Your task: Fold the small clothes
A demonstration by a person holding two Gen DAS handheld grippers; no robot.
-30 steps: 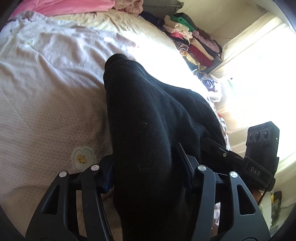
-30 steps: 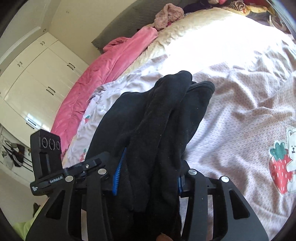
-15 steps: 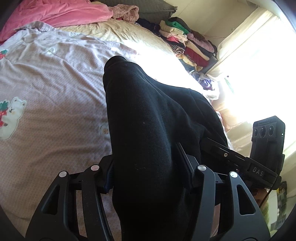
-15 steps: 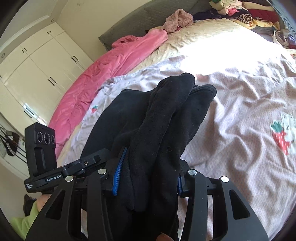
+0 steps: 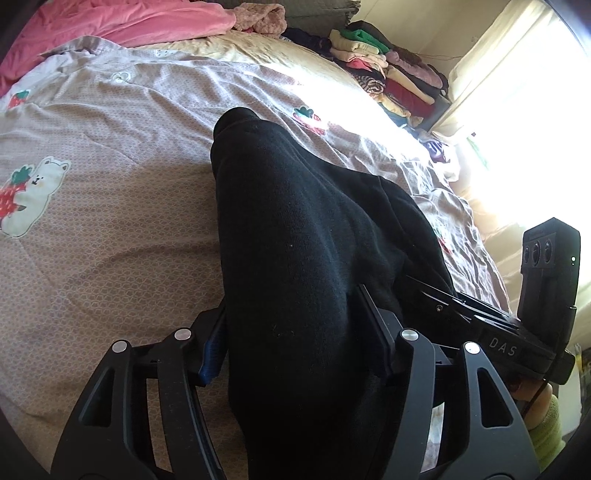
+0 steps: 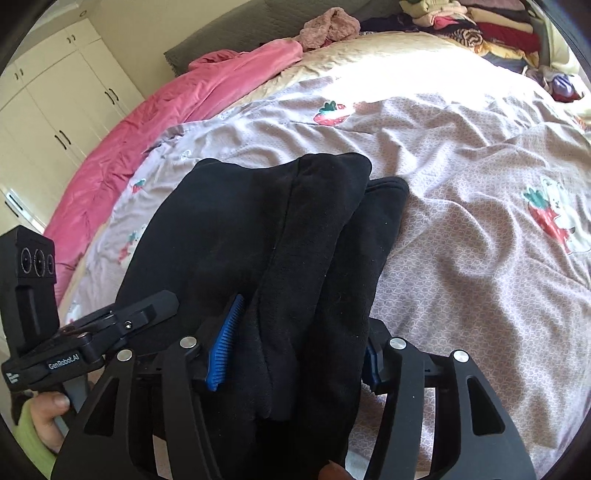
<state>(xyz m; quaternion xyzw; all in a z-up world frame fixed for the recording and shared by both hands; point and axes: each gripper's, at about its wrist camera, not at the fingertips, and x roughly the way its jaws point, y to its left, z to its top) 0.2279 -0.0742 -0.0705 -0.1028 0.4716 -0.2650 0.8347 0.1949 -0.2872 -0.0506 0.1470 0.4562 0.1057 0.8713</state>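
On my left, the left gripper point(image 5: 295, 332) has the black garment point(image 5: 314, 240) running up between its fingers; its jaws are opening, the cloth fills the gap, and I can't tell whether the pads are pressing on it. The fabric stretches forward from there, its rounded far end over the lilac strawberry-print bedsheet point(image 5: 110, 221). I judge I'm carrying one end of a folded bundle while the other claw takes the other end, so the fold keeps its shape as it goes down on the bed.

Further right, the right gripper point(image 6: 291, 358) has the doubled-up layers of the same black garment point(image 6: 266, 240) between its blue pads; those jaws are opening too. The left pad stands a little clear of the cloth, so I read this as a release onto the sheet point(image 6: 480, 258).

At the far right edge of the bed sits a stack of folded clothes point(image 6: 480, 26), likely where finished pieces go.
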